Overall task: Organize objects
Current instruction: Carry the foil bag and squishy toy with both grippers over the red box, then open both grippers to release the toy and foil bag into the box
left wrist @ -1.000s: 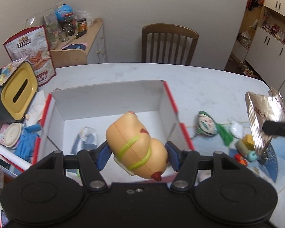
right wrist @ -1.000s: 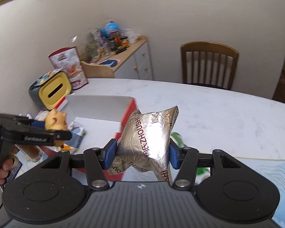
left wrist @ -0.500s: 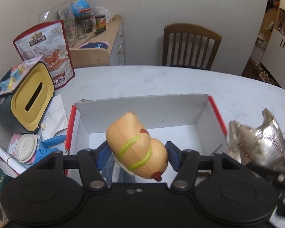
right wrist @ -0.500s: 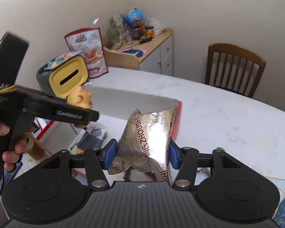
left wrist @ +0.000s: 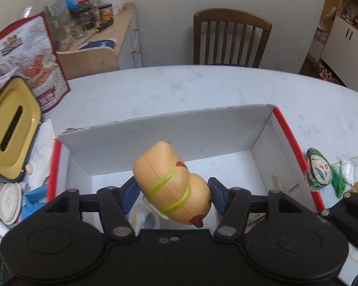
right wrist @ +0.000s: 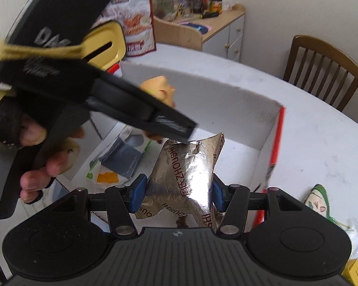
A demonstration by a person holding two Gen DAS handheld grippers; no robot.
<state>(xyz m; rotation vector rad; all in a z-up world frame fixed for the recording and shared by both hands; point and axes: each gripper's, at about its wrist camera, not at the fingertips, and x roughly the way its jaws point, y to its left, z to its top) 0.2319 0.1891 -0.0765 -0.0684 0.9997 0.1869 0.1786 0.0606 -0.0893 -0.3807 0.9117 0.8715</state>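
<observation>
Gripping a tan toy (left wrist: 171,186) with green stripes, left gripper (left wrist: 173,190) jaws clamped on both its sides, held above the open white box (left wrist: 202,128) with red edges on the counter (left wrist: 202,85). Toy's face turned away, so unclear what figure it is. Box floor under the toy mostly hidden by gripper body. In the right wrist view, right gripper (right wrist: 177,190) jaws clamped on a crinkled silver foil packet (right wrist: 191,169), also above the box interior; packet's lower end cut off behind the gripper body. Blurred left gripper (right wrist: 140,109) and gloved hand (right wrist: 31,143) filling the left of that view, covering much of the yellow-lidded bin (right wrist: 107,45) and part of the toy (right wrist: 160,88). Partly seen on the box floor: a blue-and-white leaflet (right wrist: 121,157) and an orange scrap (right wrist: 107,177). Painted mask with green tassel (left wrist: 318,171) lying on the counter just right of the box. Compared with half a second ago: foil packet gone from the left view, only a dark edge of the other gripper at lower right; right gripper now further over the box, closer beside the left one.
</observation>
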